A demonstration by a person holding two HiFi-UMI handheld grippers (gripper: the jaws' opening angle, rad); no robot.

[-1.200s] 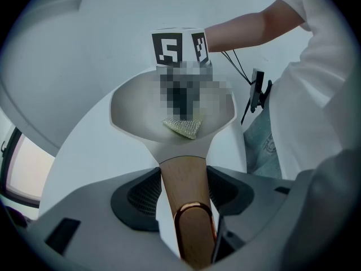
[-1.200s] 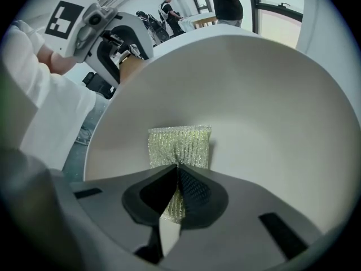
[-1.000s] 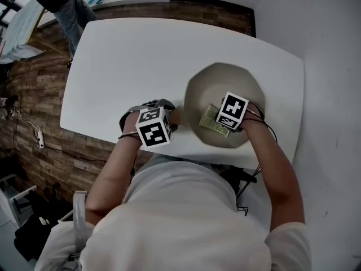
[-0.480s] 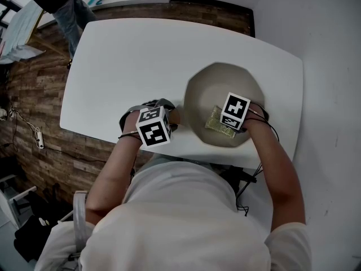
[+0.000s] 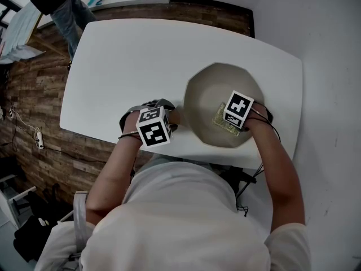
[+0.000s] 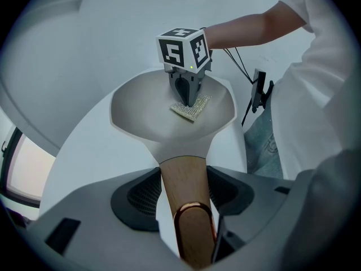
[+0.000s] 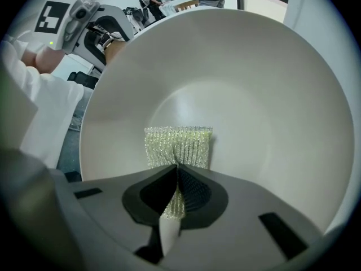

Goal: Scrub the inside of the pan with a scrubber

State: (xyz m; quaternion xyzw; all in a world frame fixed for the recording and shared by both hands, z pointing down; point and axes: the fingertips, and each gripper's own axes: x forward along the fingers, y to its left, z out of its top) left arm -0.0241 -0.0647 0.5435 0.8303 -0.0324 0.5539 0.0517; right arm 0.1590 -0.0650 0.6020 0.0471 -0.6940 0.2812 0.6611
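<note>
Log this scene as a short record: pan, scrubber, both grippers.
surface: white table
pan: upright on table, wooden handle pointing at left gripper
left gripper: jaws shut on handle
right gripper: jaws shut on scrubber
scrubber: inside pan, lying against its inner surface

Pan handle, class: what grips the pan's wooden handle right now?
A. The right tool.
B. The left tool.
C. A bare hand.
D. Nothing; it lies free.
B: in the left gripper view the wooden handle sits clamped between the jaws of the left tool, while the right tool pinches the scrubber inside the pan.
</note>
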